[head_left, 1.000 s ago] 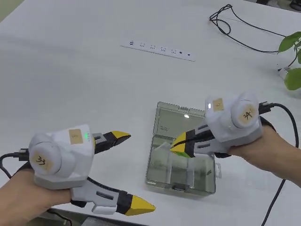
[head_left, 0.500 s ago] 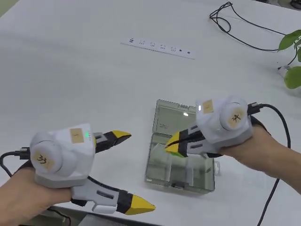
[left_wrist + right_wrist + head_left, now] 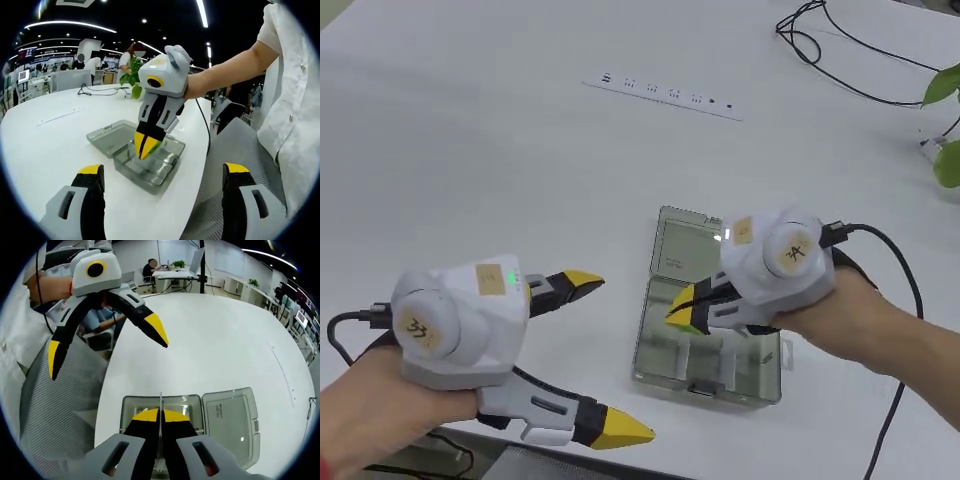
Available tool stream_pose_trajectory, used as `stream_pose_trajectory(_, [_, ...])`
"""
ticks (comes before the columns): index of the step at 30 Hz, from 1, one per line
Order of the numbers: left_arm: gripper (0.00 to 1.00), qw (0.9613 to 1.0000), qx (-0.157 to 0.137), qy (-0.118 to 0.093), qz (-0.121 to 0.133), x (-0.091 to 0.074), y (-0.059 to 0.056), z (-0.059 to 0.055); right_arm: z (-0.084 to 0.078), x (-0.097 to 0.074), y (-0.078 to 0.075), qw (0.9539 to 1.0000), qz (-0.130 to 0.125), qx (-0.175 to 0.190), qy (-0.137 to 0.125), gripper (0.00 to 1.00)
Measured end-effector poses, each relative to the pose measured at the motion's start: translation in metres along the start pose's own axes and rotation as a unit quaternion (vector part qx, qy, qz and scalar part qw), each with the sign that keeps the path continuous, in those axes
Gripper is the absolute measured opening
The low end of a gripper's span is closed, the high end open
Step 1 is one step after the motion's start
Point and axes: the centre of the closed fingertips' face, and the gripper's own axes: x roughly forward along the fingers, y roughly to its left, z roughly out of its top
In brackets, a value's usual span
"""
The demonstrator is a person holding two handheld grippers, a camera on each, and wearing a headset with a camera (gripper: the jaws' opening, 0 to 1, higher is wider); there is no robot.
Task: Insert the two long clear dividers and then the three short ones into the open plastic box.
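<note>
The divider (image 3: 160, 402) appeared in the right gripper view as a thin clear sheet seen edge-on, pinched between the nearly closed yellow tips of the right gripper (image 3: 680, 310) and standing up over the tray of the box (image 3: 650, 368). Whether its lower edge was touching the tray could not be told. The box lay open on the white table (image 3: 520, 180), its flat lid folded back on the far side of the tray, and its smoky clear walls made the inside hard to read; some partitions seemed to stand in the tray, too faint to count. The right gripper hung directly above the tray with its jaws pointing down and to the left in the head view. The left gripper (image 3: 610, 357) hovered just to the left of the box, apart from it, its jaws spread wide and holding nothing. Further back on the table lay a white power strip (image 3: 665, 95), well apart from the box. A dark cable (image 3: 840, 40) looped near the far right corner, beside the green leaves of a plant (image 3: 948, 120).
</note>
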Motion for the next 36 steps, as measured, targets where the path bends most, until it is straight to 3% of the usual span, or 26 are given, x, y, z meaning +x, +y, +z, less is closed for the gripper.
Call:
stream_pose_trajectory(16, [1.0,1.0,-0.001,0.002,0.001,0.0,0.002,-0.003,-0.013,0.018,0.002,0.9975,0.006,-0.022,0.066,0.02])
stream_pose_trajectory(23, [1.0,1.0,-0.002,0.002,0.0,0.0,0.002,-0.002,-0.013,0.017,0.002,0.9964,0.008,-0.034,0.077,0.02])
stream_pose_trajectory(30, [1.0,1.0,-0.002,0.003,-0.001,0.001,0.002,-0.001,-0.014,0.016,0.001,0.9974,0.004,-0.023,0.069,0.03])
stream_pose_trajectory(36, [1.0,1.0,-0.002,0.004,-0.001,0.001,0.001,0.001,-0.003,0.003,-0.002,0.9995,-0.006,0.011,0.031,0.08])
